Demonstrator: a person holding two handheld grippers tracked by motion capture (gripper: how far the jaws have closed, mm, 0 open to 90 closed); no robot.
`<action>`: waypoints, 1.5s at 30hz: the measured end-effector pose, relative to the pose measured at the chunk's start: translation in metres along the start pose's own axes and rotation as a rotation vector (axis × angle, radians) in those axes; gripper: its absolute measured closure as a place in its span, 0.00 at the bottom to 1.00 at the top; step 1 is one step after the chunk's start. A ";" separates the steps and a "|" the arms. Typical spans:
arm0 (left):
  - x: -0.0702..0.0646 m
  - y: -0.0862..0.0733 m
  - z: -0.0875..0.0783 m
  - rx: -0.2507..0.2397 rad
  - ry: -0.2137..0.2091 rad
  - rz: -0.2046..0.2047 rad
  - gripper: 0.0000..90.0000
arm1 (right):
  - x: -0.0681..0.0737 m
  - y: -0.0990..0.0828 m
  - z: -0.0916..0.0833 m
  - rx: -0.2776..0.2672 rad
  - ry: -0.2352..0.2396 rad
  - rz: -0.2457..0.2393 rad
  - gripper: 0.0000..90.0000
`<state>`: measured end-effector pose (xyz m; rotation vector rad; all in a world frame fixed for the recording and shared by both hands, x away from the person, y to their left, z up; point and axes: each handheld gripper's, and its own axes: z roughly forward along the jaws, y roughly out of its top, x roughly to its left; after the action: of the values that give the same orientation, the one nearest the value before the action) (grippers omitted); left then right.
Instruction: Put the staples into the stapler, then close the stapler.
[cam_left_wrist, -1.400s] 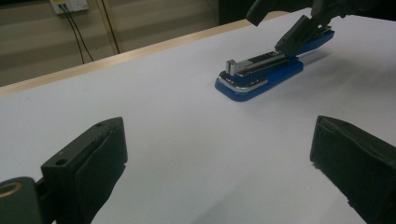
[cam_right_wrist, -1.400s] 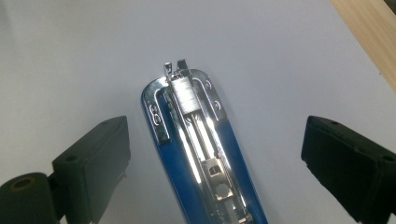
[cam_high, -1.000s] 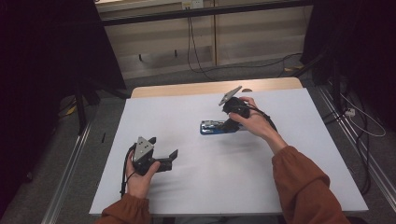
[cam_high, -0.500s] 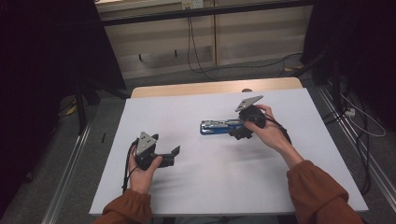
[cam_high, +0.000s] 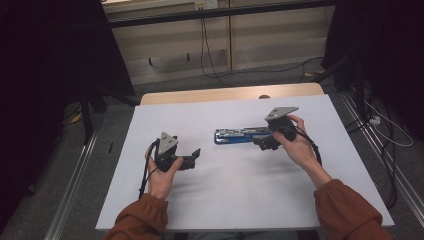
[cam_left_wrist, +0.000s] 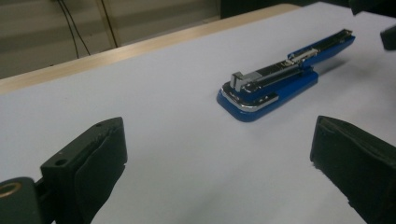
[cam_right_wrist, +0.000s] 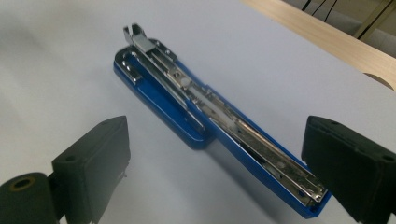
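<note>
Stapler (cam_high: 239, 135) lies swung open flat on the white table (cam_high: 225, 200), at our one o'clock. Our right tool (cam_high: 265, 142) gapes wide around its end; left tool (cam_high: 192, 158), equally wide, sits well apart at seven o'clock.

A: High view?
B: Fixed above my side, facing forward and down.
A: Gripper views?
B: Close, low along my jaws; both share the opened blue metal stapler (cam_left_wrist: 282, 76) (cam_right_wrist: 215, 130) (cam_high: 239, 135).

Rust-orange sleeves cover both forearms. Each hand grips a black tool: the left gripper (cam_high: 195, 154) and right gripper (cam_high: 260, 141) carry grey three-cornered top plates, trailing black cables, and padded black jaws with small screw holes
</note>
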<state>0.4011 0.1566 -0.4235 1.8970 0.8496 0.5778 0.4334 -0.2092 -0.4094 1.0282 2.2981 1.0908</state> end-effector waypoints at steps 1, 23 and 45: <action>0.000 0.001 0.002 0.000 -0.004 0.002 0.04 | -0.001 0.000 -0.002 -0.004 -0.007 0.006 0.08; -0.011 0.029 0.045 -0.001 -0.066 -0.001 0.07 | -0.020 -0.022 -0.023 -0.052 -0.078 0.081 0.06; -0.015 0.029 0.076 -0.008 -0.083 -0.012 0.47 | -0.018 -0.032 -0.023 -0.036 -0.075 0.101 0.06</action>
<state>0.4534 0.0930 -0.4313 1.8945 0.8028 0.4907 0.4165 -0.2473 -0.4192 1.1617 2.1808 1.1094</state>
